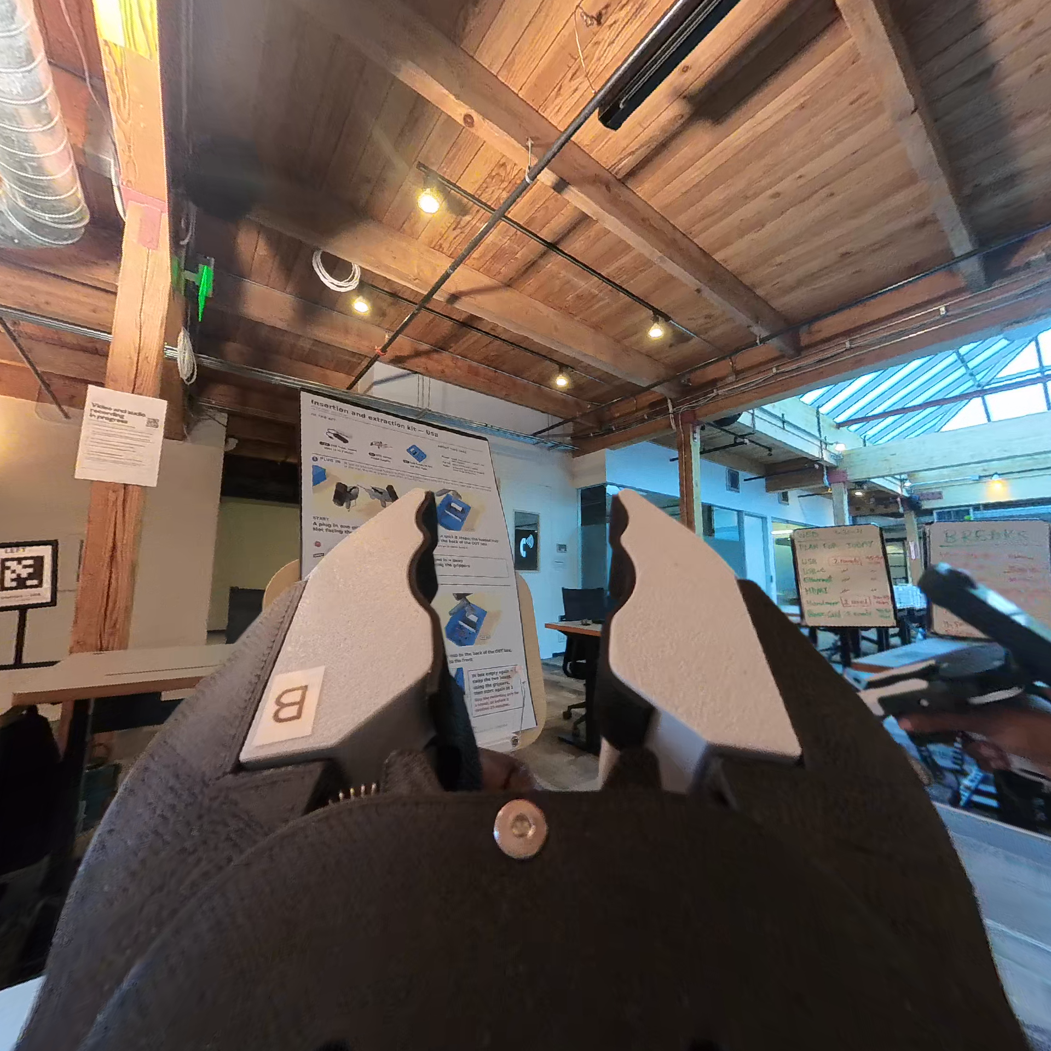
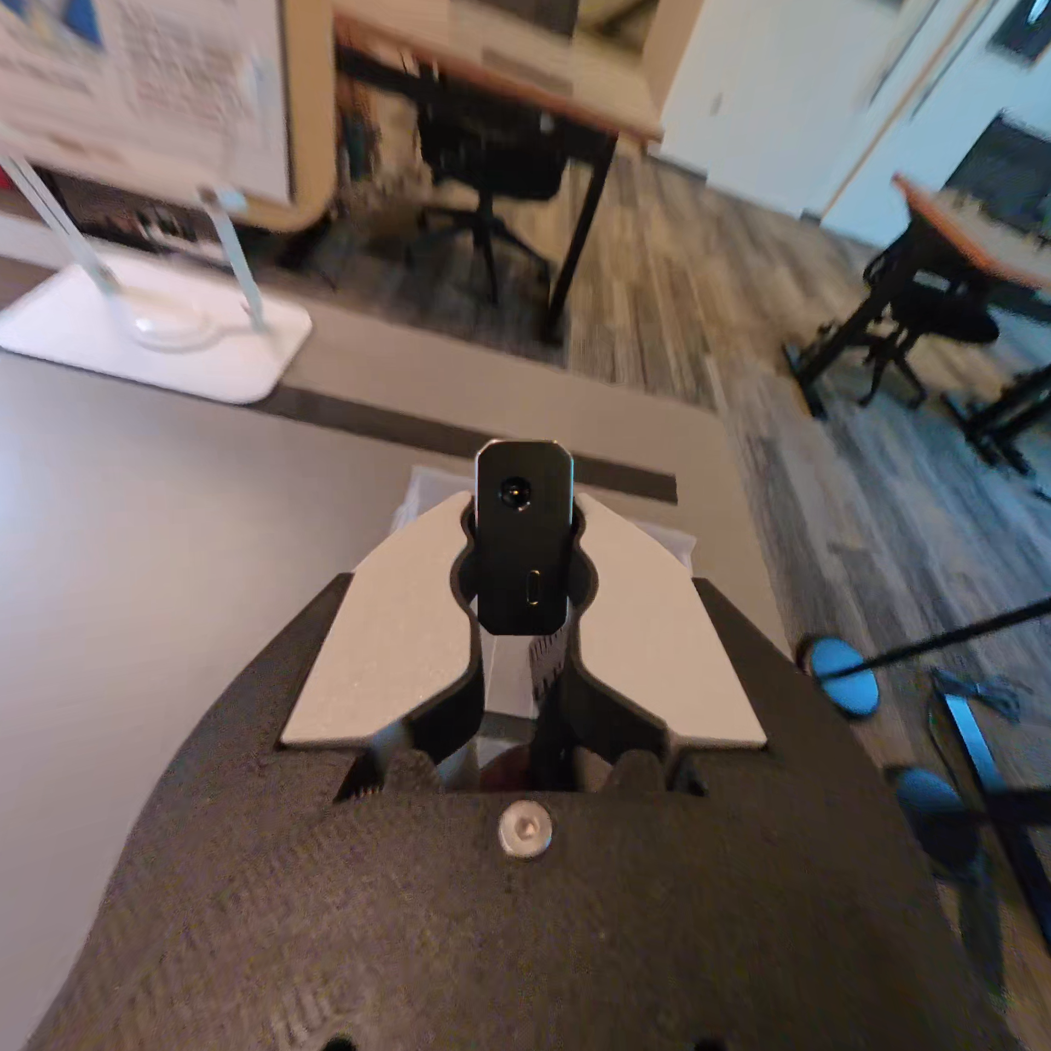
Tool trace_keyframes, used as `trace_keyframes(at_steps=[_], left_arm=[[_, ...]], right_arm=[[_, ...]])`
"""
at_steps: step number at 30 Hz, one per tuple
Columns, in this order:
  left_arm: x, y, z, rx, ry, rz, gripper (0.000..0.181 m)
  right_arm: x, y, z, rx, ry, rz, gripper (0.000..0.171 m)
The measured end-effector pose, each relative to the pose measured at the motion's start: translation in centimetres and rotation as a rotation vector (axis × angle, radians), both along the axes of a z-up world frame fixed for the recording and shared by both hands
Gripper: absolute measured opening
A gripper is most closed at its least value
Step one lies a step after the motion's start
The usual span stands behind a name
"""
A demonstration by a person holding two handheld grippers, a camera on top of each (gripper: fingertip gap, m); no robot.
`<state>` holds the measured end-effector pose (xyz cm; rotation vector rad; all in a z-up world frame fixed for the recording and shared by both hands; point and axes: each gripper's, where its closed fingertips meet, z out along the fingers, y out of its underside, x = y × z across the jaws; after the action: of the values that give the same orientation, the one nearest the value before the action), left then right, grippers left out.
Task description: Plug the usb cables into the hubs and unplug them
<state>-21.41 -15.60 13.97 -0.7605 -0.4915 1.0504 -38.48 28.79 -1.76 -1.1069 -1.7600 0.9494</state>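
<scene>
My right gripper (image 2: 520, 506) is shut on a black USB hub (image 2: 523, 540) and holds it upright above the grey table (image 2: 170, 569). The hub's end face shows a round port and a small oval port. A clear plastic bag (image 2: 423, 483) lies on the table just beyond the fingers. My left gripper (image 1: 523, 506) is open and empty, raised and tilted up towards the wooden ceiling. The hub also shows at the far right of the left wrist view (image 1: 984, 611), held in the other gripper. No USB cable is in view.
An instruction poster (image 1: 398, 455) stands ahead of the left gripper on a white stand base (image 2: 170, 352). The table's right edge (image 2: 733, 455) drops to the floor. Desks and a black chair (image 2: 489, 153) stand beyond. A stand with blue feet (image 2: 841, 677) is at the right.
</scene>
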Motion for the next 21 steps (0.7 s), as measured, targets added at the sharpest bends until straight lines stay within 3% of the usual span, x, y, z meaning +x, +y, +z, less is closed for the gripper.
trace_keyframes(at_steps=[5,9,21], left_arm=[[0.0,-0.4,0.1,-0.017,-0.003,0.033,0.057],[0.1,-0.9,0.2,-0.021,-0.007,0.056,0.056],[0.7,-1.3,0.6,-0.013,0.010,0.058,0.054]], right_arm=[[-1.4,0.7,-6.2,0.035,-0.263,-0.028,0.028],[-1.4,1.0,-9.3,0.075,-0.405,-0.046,0.028],[-3.3,0.9,-8.6,0.049,-0.285,-0.064,0.029]])
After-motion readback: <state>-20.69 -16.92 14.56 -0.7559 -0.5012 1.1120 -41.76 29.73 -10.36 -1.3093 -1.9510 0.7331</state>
